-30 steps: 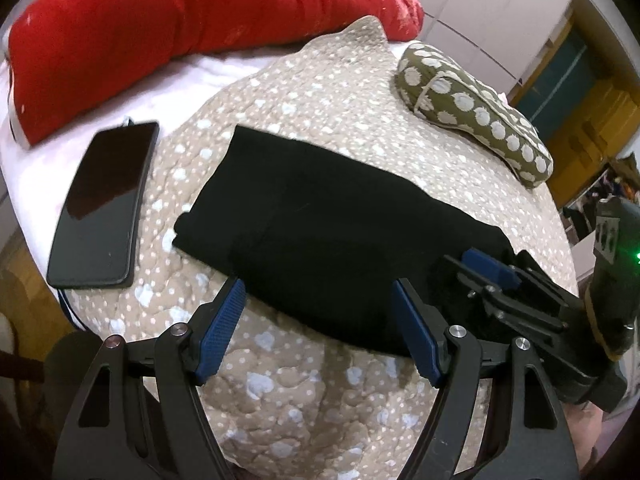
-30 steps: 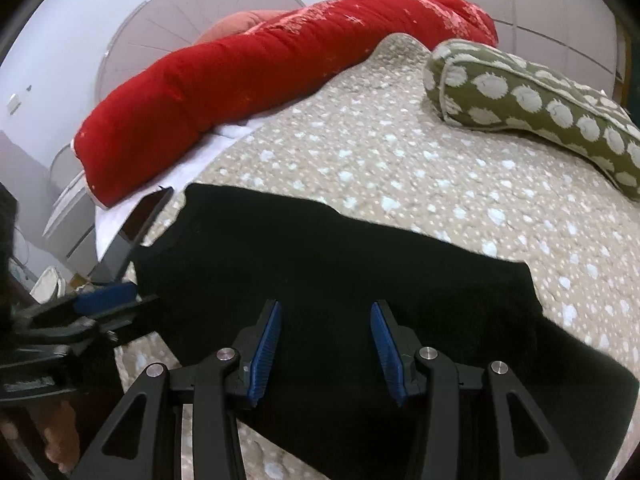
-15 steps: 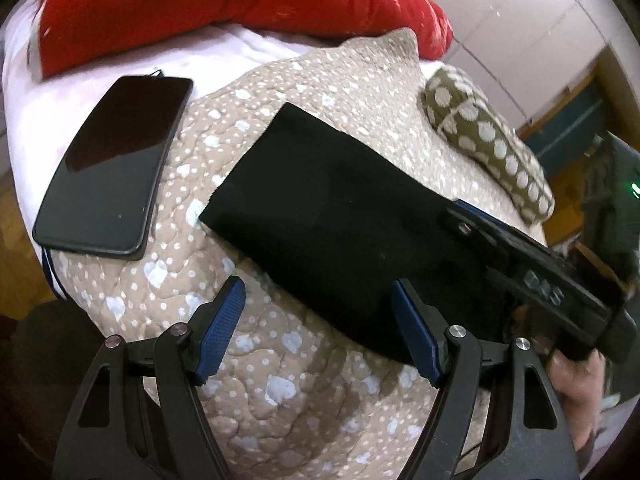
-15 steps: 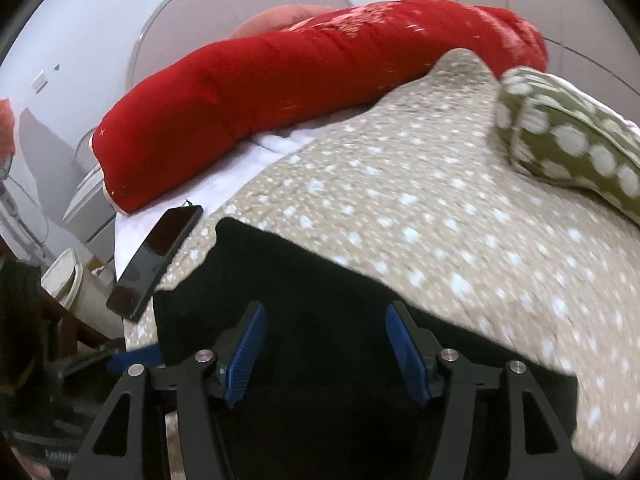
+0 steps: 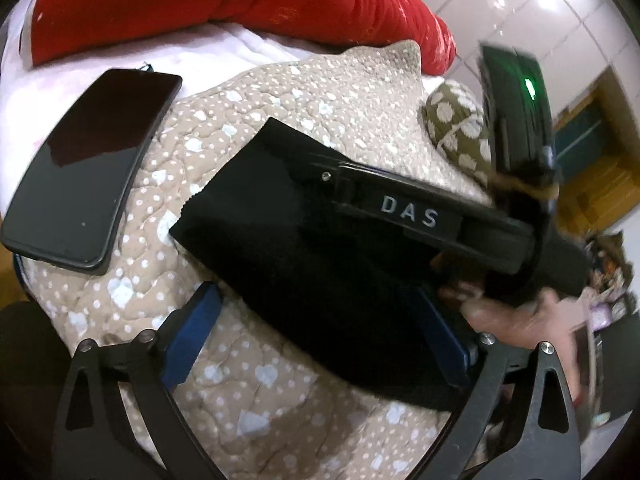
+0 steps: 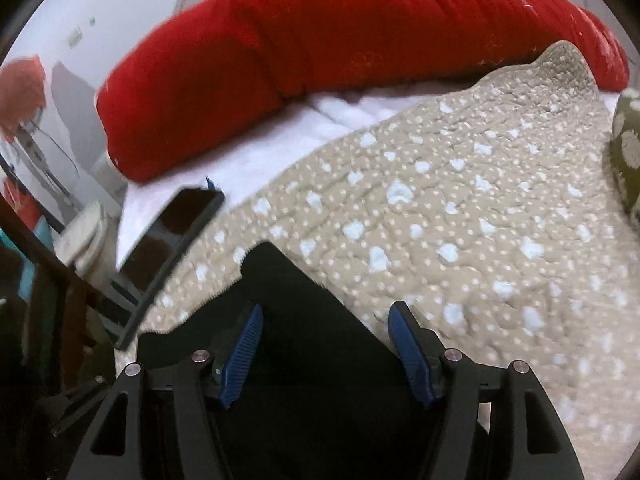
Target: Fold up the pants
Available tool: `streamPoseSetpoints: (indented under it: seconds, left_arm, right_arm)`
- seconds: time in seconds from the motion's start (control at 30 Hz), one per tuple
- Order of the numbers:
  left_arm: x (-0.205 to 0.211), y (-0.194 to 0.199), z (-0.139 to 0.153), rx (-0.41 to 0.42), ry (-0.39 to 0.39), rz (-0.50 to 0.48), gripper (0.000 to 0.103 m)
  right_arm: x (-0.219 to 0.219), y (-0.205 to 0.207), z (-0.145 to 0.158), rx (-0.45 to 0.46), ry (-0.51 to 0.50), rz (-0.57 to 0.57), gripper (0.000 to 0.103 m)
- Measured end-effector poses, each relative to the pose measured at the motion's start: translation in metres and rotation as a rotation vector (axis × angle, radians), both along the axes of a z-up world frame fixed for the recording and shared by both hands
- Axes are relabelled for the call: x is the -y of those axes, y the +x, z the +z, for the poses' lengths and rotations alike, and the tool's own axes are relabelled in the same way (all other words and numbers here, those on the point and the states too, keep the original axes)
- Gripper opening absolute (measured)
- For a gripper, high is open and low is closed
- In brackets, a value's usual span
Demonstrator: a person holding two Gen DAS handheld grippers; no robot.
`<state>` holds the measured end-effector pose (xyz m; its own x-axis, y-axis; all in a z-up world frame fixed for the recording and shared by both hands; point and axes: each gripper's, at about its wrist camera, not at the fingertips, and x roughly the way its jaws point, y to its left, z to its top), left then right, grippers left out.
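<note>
The black pants (image 5: 288,248) lie folded into a narrow band on the beige dotted quilt (image 5: 280,92). My left gripper (image 5: 316,344) is open, its blue pads on either side of the band's near edge. The right gripper's black body, marked DAS, shows in the left wrist view (image 5: 420,216) lying over the pants. In the right wrist view the right gripper (image 6: 328,352) is open and empty just above the pants (image 6: 304,312), near their far corner.
A black phone (image 5: 88,168) lies left of the pants at the quilt's edge, also in the right wrist view (image 6: 176,224). A long red bolster (image 6: 340,40) runs along the back. An olive spotted pillow (image 5: 456,128) lies at far right.
The right gripper has swung left across the pants and opened wider. The left gripper has moved in over the pants' near edge. The pants lie narrower than a second ago.
</note>
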<state>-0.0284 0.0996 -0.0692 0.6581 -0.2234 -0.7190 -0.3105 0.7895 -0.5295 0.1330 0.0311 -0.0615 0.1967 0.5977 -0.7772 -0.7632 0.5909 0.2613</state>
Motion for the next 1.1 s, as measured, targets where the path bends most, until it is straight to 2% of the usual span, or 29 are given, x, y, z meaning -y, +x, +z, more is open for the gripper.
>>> streamPoseSetpoints:
  seconds: [0.03, 0.07, 0.1, 0.13, 0.2, 0.23, 0.3, 0.4, 0.43, 0.47, 0.53, 0.63, 0.67, 0.7, 0.77, 0.8, 0.93, 0.97, 1.0, 1.03, 1.07, 1.1]
  left_arm:
    - [-0.002, 0.000, 0.000, 0.008, -0.015, 0.011, 0.096]
    - [-0.003, -0.001, 0.001, 0.019, -0.025, 0.023, 0.081]
    - [-0.003, 0.001, 0.003, 0.021, -0.020, 0.018, 0.054]
    - [0.000, 0.003, 0.006, 0.010, -0.004, 0.002, 0.045]
    - [0.003, 0.004, 0.014, 0.027, 0.003, -0.028, 0.030]
    - [0.007, 0.001, 0.023, 0.052, 0.013, -0.042, 0.028]
    - [0.021, -0.007, 0.044, 0.123, 0.051, -0.083, 0.027]
    - [0.061, -0.021, 0.078, 0.242, 0.104, -0.216, 0.026]
    - [0.078, -0.024, 0.086, 0.268, 0.117, -0.276, 0.026]
    - [0.096, -0.027, 0.090, 0.283, 0.127, -0.332, 0.026]
    - [0.133, -0.025, 0.087, 0.278, 0.123, -0.451, 0.026]
    - [0.183, -0.014, 0.062, 0.214, 0.130, -0.580, 0.021]
    - [0.200, -0.009, 0.048, 0.164, 0.130, -0.621, 0.019]
    - [0.207, -0.006, 0.040, 0.135, 0.127, -0.641, 0.019]
    - [0.218, -0.008, 0.030, 0.107, 0.149, -0.663, 0.019]
    - [0.218, -0.012, 0.033, 0.122, 0.177, -0.669, 0.019]
    - [0.197, -0.030, 0.057, 0.177, 0.226, -0.660, 0.021]
    - [0.186, -0.034, 0.066, 0.205, 0.240, -0.641, 0.029]
    - [0.180, -0.035, 0.069, 0.221, 0.250, -0.623, 0.044]
    - [0.170, -0.035, 0.073, 0.231, 0.257, -0.601, 0.053]
    - [0.160, -0.034, 0.076, 0.241, 0.265, -0.570, 0.063]
    - [0.156, -0.038, 0.077, 0.246, 0.274, -0.549, 0.063]
  right_arm:
    - [0.004, 0.001, 0.000, -0.019, 0.033, -0.014, 0.039]
    - [0.008, 0.002, 0.001, -0.039, 0.064, -0.025, 0.034]
    - [0.013, 0.002, 0.005, -0.040, 0.091, -0.041, 0.023]
    - [0.020, 0.000, 0.011, -0.030, 0.114, -0.049, 0.017]
    - [0.036, -0.008, 0.026, 0.000, 0.158, -0.077, 0.014]
    - [0.049, -0.013, 0.037, 0.019, 0.195, -0.103, 0.013]
    - [0.084, -0.027, 0.063, 0.054, 0.294, -0.158, 0.013]
    - [0.146, -0.048, 0.093, 0.096, 0.421, -0.261, 0.012]
    - [0.174, -0.057, 0.102, 0.113, 0.464, -0.308, 0.005]
    - [0.198, -0.065, 0.106, 0.125, 0.493, -0.348, 0.004]
    - [0.244, -0.081, 0.108, 0.136, 0.512, -0.436, 0.004]
    - [0.296, -0.098, 0.097, 0.148, 0.456, -0.599, 0.004]
    - [0.314, -0.105, 0.089, 0.138, 0.451, -0.662, 0.004]
    - [0.327, -0.110, 0.083, 0.120, 0.460, -0.696, 0.008]
    - [0.346, -0.118, 0.067, 0.068, 0.485, -0.761, 0.033]
    - [0.350, -0.122, 0.062, 0.054, 0.494, -0.772, 0.051]
    - [0.352, -0.118, 0.054, -0.005, 0.533, -0.743, 0.053]
    - [0.344, -0.114, 0.053, -0.012, 0.523, -0.720, 0.055]
    - [0.338, -0.111, 0.051, -0.015, 0.512, -0.705, 0.061]
    - [0.326, -0.106, 0.049, -0.023, 0.492, -0.688, 0.067]
    - [0.313, -0.097, 0.046, -0.036, 0.471, -0.668, 0.067]
    - [0.305, -0.092, 0.039, -0.051, 0.456, -0.655, 0.068]
